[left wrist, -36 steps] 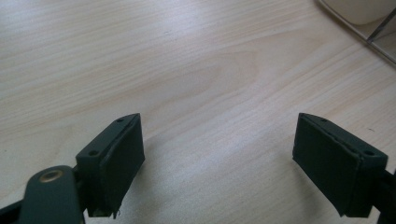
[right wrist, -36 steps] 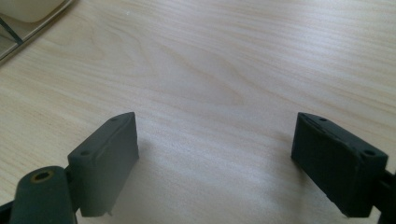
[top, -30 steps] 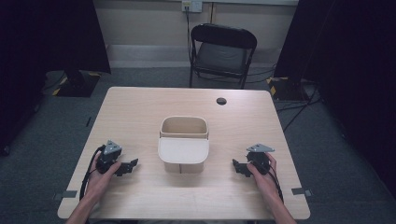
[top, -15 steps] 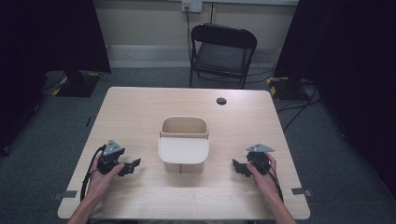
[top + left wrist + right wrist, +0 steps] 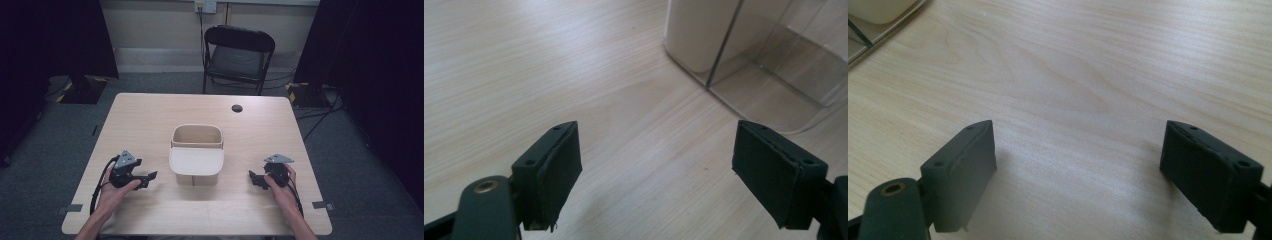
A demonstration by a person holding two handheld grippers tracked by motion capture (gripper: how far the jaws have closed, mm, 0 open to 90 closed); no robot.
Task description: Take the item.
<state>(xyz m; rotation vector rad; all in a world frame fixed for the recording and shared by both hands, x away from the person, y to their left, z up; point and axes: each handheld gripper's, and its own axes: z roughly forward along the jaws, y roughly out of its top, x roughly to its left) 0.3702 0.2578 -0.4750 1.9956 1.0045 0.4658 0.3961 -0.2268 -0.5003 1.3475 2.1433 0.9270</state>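
Note:
A beige open-topped bin (image 5: 196, 136) stands at the middle of the wooden table (image 5: 150, 115), with a pale flat panel (image 5: 196, 161) at its front. My left gripper (image 5: 149, 178) rests on the table to the bin's left and points toward it. Its jaws have just been closing, and they stand apart over bare wood. In the left gripper view (image 5: 656, 150) the bin's corner (image 5: 696, 35) and a clear part lie ahead. My right gripper (image 5: 252, 179) lies to the bin's right, open (image 5: 1078, 150) with nothing between its pads.
A small black round disc (image 5: 237, 108) sits on the far side of the table. A black folding chair (image 5: 239, 55) stands beyond the far edge. Dark curtains hang at both sides of the room.
The left gripper has edged slightly right, toward the bin. The right gripper and the bin have kept still.

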